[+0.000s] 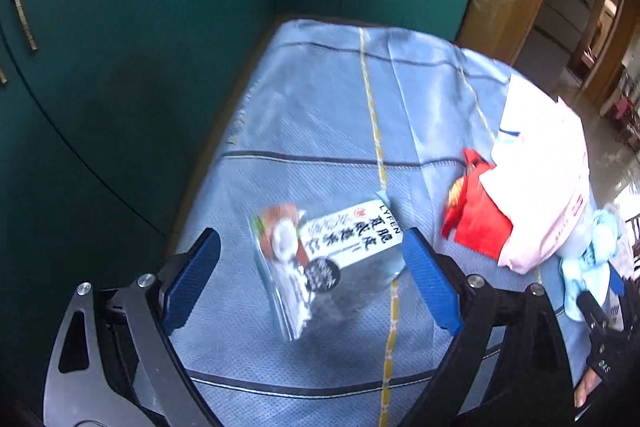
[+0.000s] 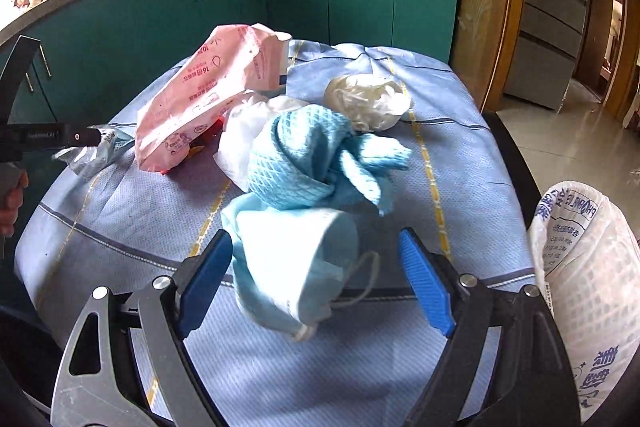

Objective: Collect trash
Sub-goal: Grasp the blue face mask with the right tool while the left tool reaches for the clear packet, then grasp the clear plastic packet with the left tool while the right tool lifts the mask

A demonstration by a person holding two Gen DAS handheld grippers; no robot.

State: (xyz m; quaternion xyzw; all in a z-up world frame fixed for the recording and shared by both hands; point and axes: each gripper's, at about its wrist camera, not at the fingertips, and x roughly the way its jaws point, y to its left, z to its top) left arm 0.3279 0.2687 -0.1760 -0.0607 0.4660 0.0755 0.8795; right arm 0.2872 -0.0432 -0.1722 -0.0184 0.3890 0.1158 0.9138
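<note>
- Left hand-held gripper (image 1: 312, 279) wide open, empty, straddling snack packet (image 1: 316, 259): slick, flat film may slide out
- Right hand-held gripper (image 2: 316, 279) wide open, empty, around face mask (image 2: 292, 263): may snag blue cloth (image 2: 304, 163)

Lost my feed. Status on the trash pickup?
Both grippers open, left, right. Snack wrapper lies between left fingers; face mask between right fingers. Nothing in the way.
</note>
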